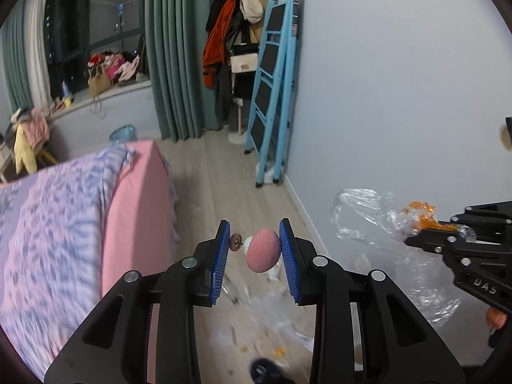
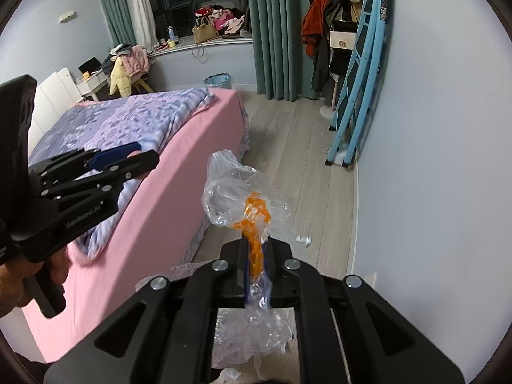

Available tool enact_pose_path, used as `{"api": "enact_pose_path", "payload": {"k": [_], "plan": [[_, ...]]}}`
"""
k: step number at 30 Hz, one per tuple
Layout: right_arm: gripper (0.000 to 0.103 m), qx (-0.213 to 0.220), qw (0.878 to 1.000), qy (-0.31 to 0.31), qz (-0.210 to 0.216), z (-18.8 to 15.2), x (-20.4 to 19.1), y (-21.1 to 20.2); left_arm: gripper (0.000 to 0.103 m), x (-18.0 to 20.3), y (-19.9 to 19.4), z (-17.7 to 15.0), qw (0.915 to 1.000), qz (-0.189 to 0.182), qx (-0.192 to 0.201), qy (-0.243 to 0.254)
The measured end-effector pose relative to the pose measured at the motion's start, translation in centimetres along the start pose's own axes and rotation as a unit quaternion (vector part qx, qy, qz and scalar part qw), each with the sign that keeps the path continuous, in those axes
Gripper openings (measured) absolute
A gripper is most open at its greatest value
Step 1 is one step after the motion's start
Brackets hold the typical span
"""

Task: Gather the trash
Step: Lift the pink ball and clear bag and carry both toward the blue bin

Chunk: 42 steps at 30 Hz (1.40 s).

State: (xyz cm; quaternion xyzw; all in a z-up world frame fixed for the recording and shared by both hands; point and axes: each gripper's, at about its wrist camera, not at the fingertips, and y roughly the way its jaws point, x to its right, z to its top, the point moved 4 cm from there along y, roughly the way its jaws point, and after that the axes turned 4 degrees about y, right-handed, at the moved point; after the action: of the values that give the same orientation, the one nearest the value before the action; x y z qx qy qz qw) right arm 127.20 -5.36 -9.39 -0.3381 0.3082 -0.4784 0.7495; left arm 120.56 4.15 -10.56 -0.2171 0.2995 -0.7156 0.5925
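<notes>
My left gripper (image 1: 255, 246) is shut on a small trash item with a pink round pad (image 1: 263, 254) and a brown disc on a pin (image 1: 236, 242); it spans the blue pads. It is held in the air above the floor. My right gripper (image 2: 255, 249) is shut on a clear plastic bag (image 2: 236, 188) with an orange drawstring (image 2: 254, 220). In the left wrist view the bag (image 1: 364, 217) hangs at the right, beside the right gripper (image 1: 416, 240). The left gripper (image 2: 134, 156) shows in the right wrist view at the left, over the bed.
A pink bed with a purple blanket (image 1: 57, 217) stands on the left. A blue folding ladder (image 1: 275, 96) leans on the wall (image 1: 400, 80). A coat rack (image 1: 230, 48) and a blue waste bin (image 2: 218, 80) stand further back. Scraps lie on the wooden floor (image 1: 265, 326).
</notes>
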Motion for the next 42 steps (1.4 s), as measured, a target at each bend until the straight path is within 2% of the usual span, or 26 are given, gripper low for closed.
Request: {"api": "enact_pose_path", "payload": {"k": [3, 6, 9, 13, 15, 16, 18, 21, 23, 25, 27, 30, 35, 42], "plan": [[0.007, 0.005, 1.0, -0.007, -0.007, 4.6, 1.2, 2.5, 0.03, -2.7, 2.9, 3.6, 0.9999, 0.007, 0.006, -0.013], [0.007, 0.007, 1.0, -0.004, -0.009, 7.5, 2.7, 4.6, 0.03, -4.7, 5.7, 6.8, 0.9996, 0.026, 0.013, -0.007], [0.007, 0.006, 1.0, -0.001, -0.003, 12.1, 5.0, 8.3, 0.03, -5.9, 8.9, 9.5, 0.9995, 0.025, 0.009, -0.018], [0.007, 0.016, 1.0, -0.014, 0.018, 18.4, 8.3, 13.6, 0.03, -6.8, 15.6, 14.5, 0.9989, 0.034, 0.007, -0.033], [0.007, 0.018, 0.999, -0.019, 0.031, 21.5, 9.7, 16.1, 0.03, -7.1, 19.1, 17.3, 0.9976, 0.054, 0.006, -0.044], [0.007, 0.018, 0.998, -0.024, 0.049, 24.2, 11.0, 18.4, 0.03, -7.4, 20.9, 18.8, 0.9964, 0.067, 0.005, -0.053], [0.007, 0.013, 0.997, -0.041, 0.063, 27.4, 12.0, 20.9, 0.03, -8.0, 24.4, 22.0, 0.9925, 0.095, -0.007, -0.077], [0.007, 0.004, 0.993, -0.068, 0.093, 34.8, 13.5, 24.5, 0.03, -9.2, 27.7, 26.5, 0.9859, 0.107, -0.017, -0.127], [0.007, 0.017, 0.991, -0.086, 0.103, 38.5, 13.8, 25.4, 0.03, -10.0, 30.0, 30.3, 0.9817, 0.13, -0.006, -0.139], [0.007, 0.033, 0.988, -0.099, 0.116, 42.8, 14.3, 26.4, 0.03, -10.6, 31.8, 33.0, 0.9789, 0.141, -0.002, -0.148], [0.007, 0.044, 0.986, -0.107, 0.124, 45.5, 14.6, 27.4, 0.03, -11.4, 33.5, 35.2, 0.977, 0.152, 0.003, -0.15], [0.007, 0.047, 0.983, -0.121, 0.131, 49.7, 15.2, 29.9, 0.03, -12.9, 35.8, 37.8, 0.974, 0.167, 0.005, -0.153], [0.007, 0.039, 0.981, -0.133, 0.135, 54.2, 16.2, 34.4, 0.03, -17.3, 40.3, 41.6, 0.967, 0.183, 0.014, -0.177], [0.007, 0.035, 0.978, -0.163, 0.127, 62.7, 13.5, 43.2, 0.03, -26.7, 49.3, 45.6, 0.9617, 0.184, 0.023, -0.201]]}}
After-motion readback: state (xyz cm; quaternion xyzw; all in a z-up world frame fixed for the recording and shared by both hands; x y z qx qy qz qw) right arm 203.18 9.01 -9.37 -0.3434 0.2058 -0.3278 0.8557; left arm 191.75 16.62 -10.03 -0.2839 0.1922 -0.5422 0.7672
